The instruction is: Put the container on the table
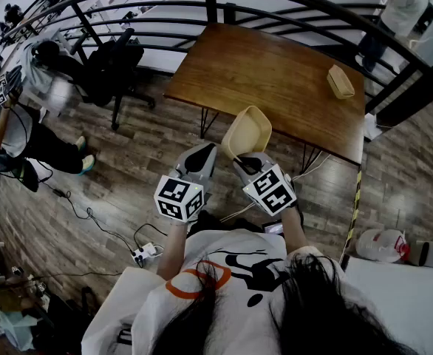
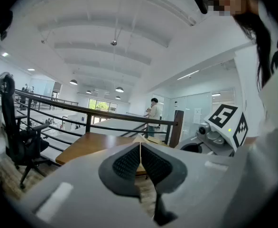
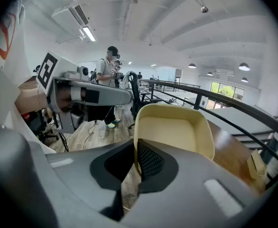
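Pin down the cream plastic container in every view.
Head view: the cream plastic container sits at centre, in the right gripper, overlapping the brown wooden table's near edge.
Left gripper view: not clearly in it; a pale sliver above the jaws may be its rim.
Right gripper view: centre, rim clamped in the jaws.
Shared landmark: the table.

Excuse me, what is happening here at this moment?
A person holds a gripper in each hand. The right gripper has its fingers shut on the rim of a cream container and holds it in the air near the edge of the wooden table, not yet set down. The left gripper is shut and empty. A second container lies on the table.
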Motion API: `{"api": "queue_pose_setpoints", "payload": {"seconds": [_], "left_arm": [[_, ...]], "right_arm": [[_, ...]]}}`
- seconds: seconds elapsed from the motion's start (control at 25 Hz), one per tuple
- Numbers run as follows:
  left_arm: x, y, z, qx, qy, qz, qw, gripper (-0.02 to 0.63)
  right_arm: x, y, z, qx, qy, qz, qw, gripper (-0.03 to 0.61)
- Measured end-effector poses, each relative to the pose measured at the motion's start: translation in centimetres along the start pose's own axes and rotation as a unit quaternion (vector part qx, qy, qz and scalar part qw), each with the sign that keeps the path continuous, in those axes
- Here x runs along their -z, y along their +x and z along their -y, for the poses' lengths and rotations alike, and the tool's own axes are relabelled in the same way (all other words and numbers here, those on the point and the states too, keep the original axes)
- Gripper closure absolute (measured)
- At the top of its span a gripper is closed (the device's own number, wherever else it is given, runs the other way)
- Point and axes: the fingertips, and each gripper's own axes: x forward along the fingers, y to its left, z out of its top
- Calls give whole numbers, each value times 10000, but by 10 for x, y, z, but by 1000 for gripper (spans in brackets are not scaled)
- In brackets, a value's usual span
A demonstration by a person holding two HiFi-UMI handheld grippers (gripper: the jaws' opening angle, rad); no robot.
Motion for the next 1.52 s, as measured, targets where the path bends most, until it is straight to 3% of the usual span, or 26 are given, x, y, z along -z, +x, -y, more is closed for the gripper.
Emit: {"api": "queue_pose_setpoints", "payload": {"seconds": [1.04,1.52], "left_arm": [[11,28,28,-265,-99,-41,9996,614],[17,56,2,-283,-139,-174,9994,614]], "right_arm": [[35,-23,18,-397,42,-78,9992,542],[35,6,41,-540,128,-128,9984,543]]}}
